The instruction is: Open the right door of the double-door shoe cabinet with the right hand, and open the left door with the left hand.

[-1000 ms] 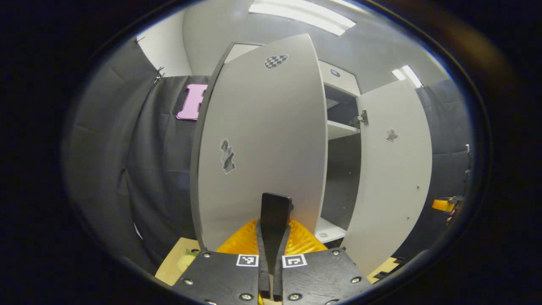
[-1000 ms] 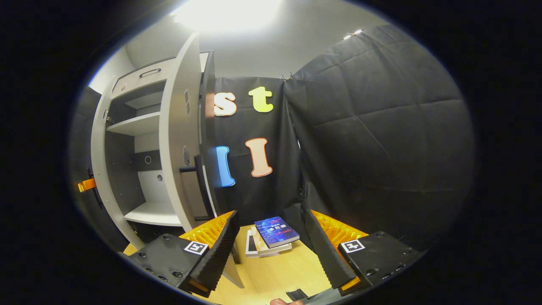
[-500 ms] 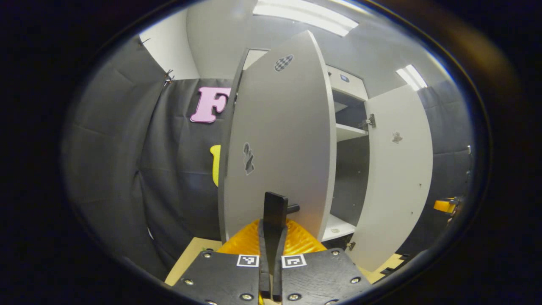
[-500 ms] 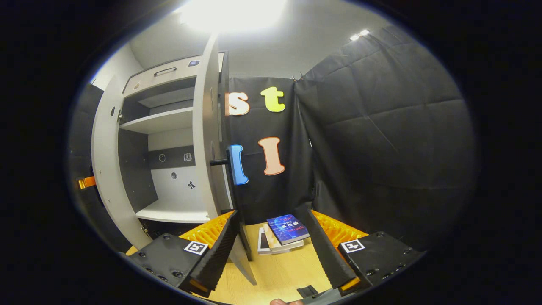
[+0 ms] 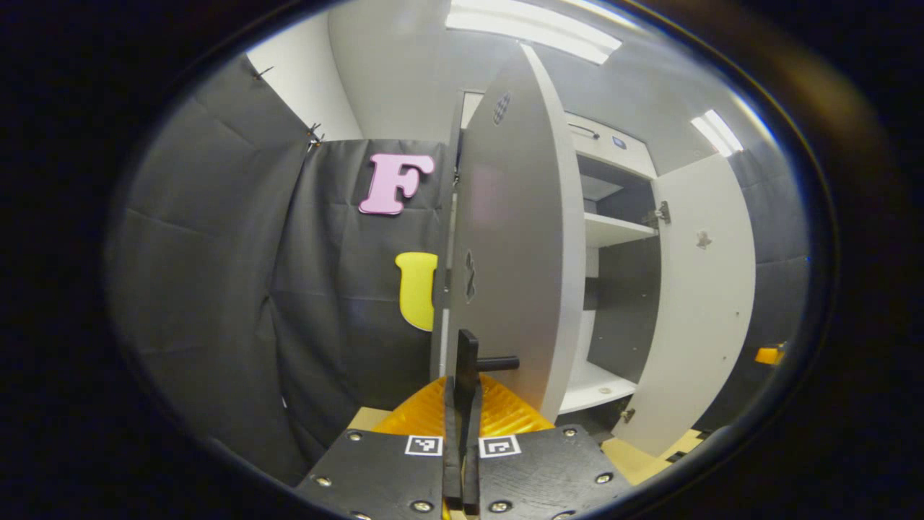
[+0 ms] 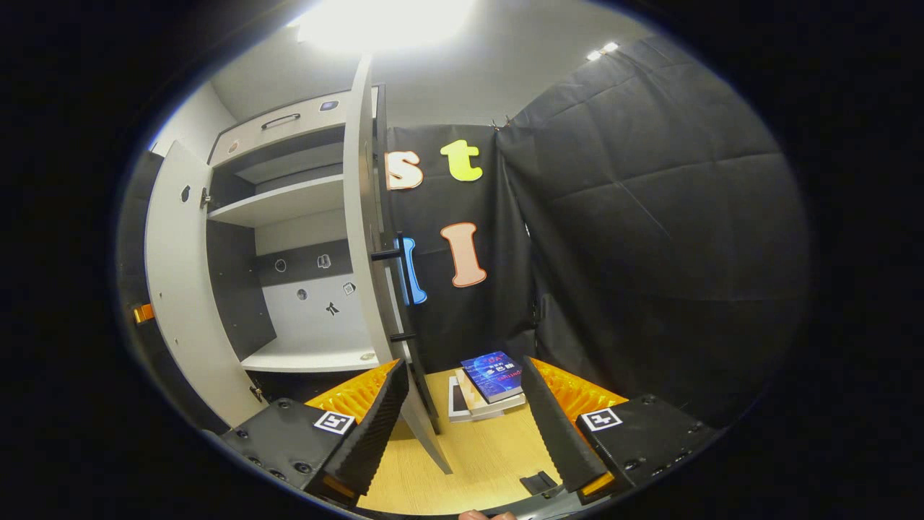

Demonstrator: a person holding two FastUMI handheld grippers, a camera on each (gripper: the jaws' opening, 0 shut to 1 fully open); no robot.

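The white shoe cabinet [image 6: 289,206] stands with both doors swung out. In the left gripper view the left door [image 5: 516,238] is nearly edge-on, and my left gripper [image 5: 463,386] is shut on its black handle [image 5: 468,350]. The right door [image 5: 707,303] stands wide open beyond the shelves. In the right gripper view that right door [image 6: 359,217] is edge-on with its black handle [image 6: 406,285] to its right. My right gripper [image 6: 462,368] is open and holds nothing, a little in front of the door's lower edge. The left door [image 6: 173,289] is at the far left.
A small stack of books [image 6: 491,375] lies on the wooden floor [image 6: 476,448] by the black cloth wall. The cabinet's shelves [image 6: 278,202] are bare. An orange part of the right gripper [image 5: 769,354] peeks past the right door, and one of the left gripper [image 6: 143,313] behind the left door.
The left door has swung further out with my left gripper shut on its handle, going from face-on to nearly edge-on. The right gripper stays open and has shifted slightly; the right door's handle now sits higher.
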